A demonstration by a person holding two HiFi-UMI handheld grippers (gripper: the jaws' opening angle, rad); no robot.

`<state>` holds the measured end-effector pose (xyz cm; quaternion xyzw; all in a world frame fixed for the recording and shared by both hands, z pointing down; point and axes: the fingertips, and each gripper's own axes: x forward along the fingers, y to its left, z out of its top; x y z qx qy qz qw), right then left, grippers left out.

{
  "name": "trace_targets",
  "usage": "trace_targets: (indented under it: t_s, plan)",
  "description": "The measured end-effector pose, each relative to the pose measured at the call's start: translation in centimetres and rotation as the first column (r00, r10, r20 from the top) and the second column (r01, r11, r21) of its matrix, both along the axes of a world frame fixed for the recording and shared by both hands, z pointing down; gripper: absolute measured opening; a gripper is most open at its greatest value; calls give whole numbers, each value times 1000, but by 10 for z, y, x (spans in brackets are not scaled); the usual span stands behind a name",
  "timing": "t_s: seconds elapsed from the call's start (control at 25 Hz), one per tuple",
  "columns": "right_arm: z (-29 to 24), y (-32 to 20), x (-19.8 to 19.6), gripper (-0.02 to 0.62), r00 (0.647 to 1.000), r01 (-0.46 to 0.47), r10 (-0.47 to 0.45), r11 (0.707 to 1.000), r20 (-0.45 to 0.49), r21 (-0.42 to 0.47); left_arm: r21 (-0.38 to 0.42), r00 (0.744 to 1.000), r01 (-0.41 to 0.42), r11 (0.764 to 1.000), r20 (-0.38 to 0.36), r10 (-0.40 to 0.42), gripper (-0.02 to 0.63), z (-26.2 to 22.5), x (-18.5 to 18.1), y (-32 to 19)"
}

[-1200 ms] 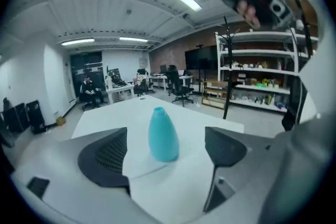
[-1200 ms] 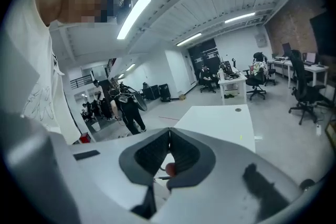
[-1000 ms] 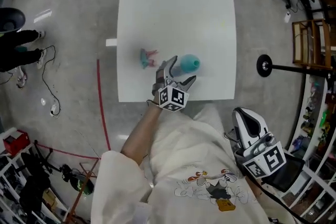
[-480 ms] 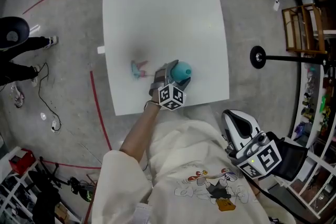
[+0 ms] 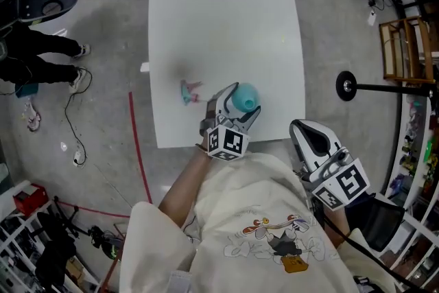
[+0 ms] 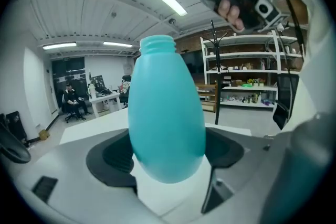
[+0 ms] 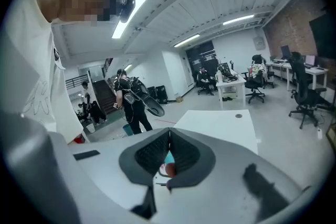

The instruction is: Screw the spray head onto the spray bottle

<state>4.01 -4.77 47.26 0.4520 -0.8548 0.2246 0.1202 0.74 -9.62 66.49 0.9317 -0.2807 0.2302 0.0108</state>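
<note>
Teal egg-shaped plastic bottle (image 6: 167,113) is standing neck-up, clamped between the left gripper's (image 5: 242,99) jaws, while the teal-and-pink spray head (image 5: 191,90) is lying leftward, far from the right gripper (image 7: 169,139), jaws together.

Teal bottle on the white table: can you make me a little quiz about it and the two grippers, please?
1. True or false: the teal plastic spray bottle already wears its teal-and-pink spray head.
2. Which gripper holds the bottle? A: left gripper. B: right gripper.
3. Fill in: the spray head lies on the white ____.
Key: 1 false; 2 A; 3 table.
</note>
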Motion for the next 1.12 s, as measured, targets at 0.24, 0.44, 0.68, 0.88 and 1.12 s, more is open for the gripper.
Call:
trace_targets:
  t_s: [0.24,0.44,0.68,0.88,1.12]
  plan:
    - [44,-43,-54,8,960,279,-279,960,-32,-25,-28,993,116,993,40,-115,407,-21,-61,31]
    - [109,-55,-161,89,802,563,-592,793,-81,-233,-102,961,266,959,104,-256,407,-12,-138,61]
    - [233,-40,-246,186,602,596,-770,609,-211,-522,-144,911,411,900,106,-399,407,3,-206,98]
    - [294,-61,-267,186,430,475,-838,527,-336,-704,-162,890,456,875,91,-447,407,-1,-234,77]
    - [347,-48,-279,184,424,311,-802,565,-421,-764,-167,884,467,868,84,-459,407,22,-252,105]
